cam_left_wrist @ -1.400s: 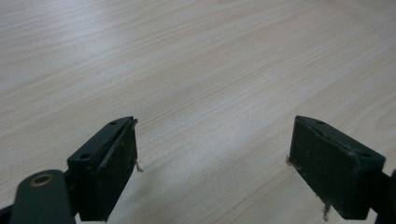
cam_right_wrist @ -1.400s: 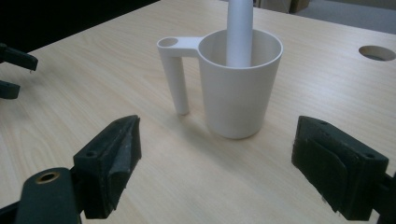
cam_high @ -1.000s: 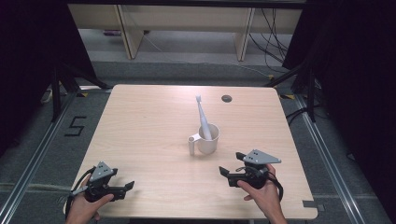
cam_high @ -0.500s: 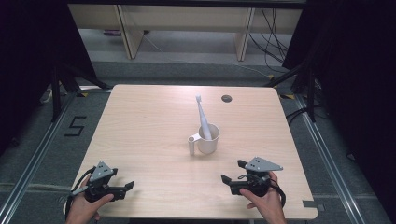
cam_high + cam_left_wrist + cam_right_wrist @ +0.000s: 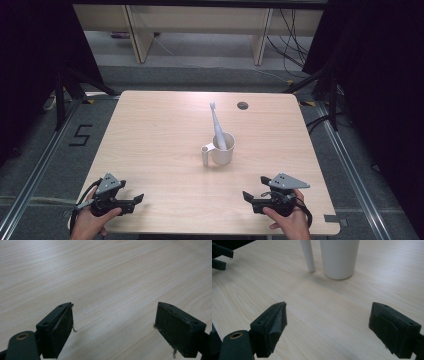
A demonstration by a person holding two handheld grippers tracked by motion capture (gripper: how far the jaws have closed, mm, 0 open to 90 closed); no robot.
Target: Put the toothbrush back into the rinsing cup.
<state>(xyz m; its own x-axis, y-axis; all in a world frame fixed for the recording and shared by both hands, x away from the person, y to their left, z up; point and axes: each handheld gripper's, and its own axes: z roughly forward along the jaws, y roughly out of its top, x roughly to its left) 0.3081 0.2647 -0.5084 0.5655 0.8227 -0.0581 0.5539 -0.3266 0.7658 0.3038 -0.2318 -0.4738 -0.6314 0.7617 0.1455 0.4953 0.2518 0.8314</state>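
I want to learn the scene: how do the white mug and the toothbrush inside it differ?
The mug is wide and squat, while the toothbrush is thin and tall. The mug stands upright on the table; the toothbrush leans in it, its head far above the rim. Both are white, and no tongs touch either.

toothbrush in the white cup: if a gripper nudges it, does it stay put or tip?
Likely shifts easily: the toothbrush only leans on the rim of the cup, most of its length sticking out above. It looks stiff, so it should pivot rather than bend. The cup seems small and light, so a hard push may tip it.
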